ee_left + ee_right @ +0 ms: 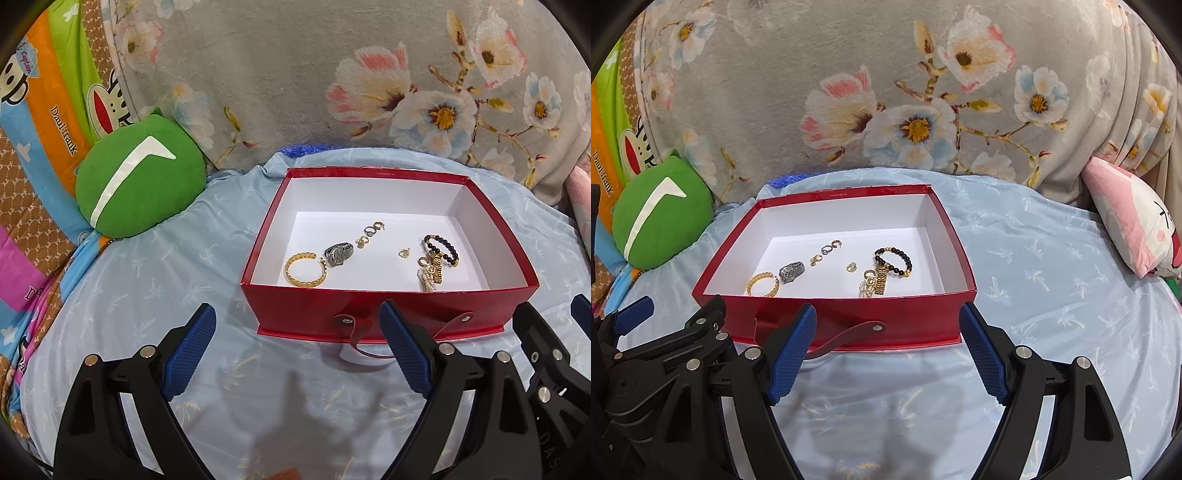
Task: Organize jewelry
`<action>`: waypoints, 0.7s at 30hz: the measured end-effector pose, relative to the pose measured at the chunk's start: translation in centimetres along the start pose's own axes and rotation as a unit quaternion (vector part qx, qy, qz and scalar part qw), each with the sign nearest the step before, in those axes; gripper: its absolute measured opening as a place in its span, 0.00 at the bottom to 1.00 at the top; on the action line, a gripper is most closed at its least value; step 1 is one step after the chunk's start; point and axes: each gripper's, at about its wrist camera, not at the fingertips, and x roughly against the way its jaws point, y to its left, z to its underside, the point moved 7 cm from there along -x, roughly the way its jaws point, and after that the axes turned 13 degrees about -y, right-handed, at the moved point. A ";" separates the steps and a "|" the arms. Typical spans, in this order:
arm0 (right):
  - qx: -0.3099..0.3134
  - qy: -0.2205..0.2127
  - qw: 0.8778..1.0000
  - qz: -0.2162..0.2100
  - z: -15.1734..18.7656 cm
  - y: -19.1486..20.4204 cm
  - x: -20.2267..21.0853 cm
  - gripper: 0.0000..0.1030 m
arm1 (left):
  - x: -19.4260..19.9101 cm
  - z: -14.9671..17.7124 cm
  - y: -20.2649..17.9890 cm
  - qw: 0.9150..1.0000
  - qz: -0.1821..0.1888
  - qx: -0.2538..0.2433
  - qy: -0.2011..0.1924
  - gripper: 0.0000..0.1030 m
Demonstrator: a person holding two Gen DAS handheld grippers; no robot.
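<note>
A red box (384,314) with a white inside stands on a light blue bedspread; it also shows in the right wrist view (849,314). In it lie a gold cuff bracelet (306,270) (762,284), a silver watch (339,253) (792,272), several small rings (371,232) (827,249), a small gold piece (403,253) (851,266), a black bead bracelet (441,248) (894,260) and a gold and pearl cluster (430,271) (874,283). My left gripper (297,347) is open and empty in front of the box. My right gripper (888,349) is open and empty, also in front of it.
A green round cushion (138,184) (659,218) lies left of the box. A grey floral blanket (332,74) (886,92) rises behind. A pink and white pillow (1134,229) lies at the right. A red strap (360,332) (846,334) hangs from the box front.
</note>
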 end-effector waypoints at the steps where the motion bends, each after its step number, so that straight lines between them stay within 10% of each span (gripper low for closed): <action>1: 0.000 0.000 1.000 -0.001 0.0 0.0 0.0 0.76 | 0.0 0.0 0.0 1.000 -0.001 -0.001 -0.002 0.85; 21: 0.000 -0.001 1.000 0.000 0.1 0.2 0.0 0.76 | -0.2 0.2 0.1 1.000 0.003 -0.001 -0.003 0.85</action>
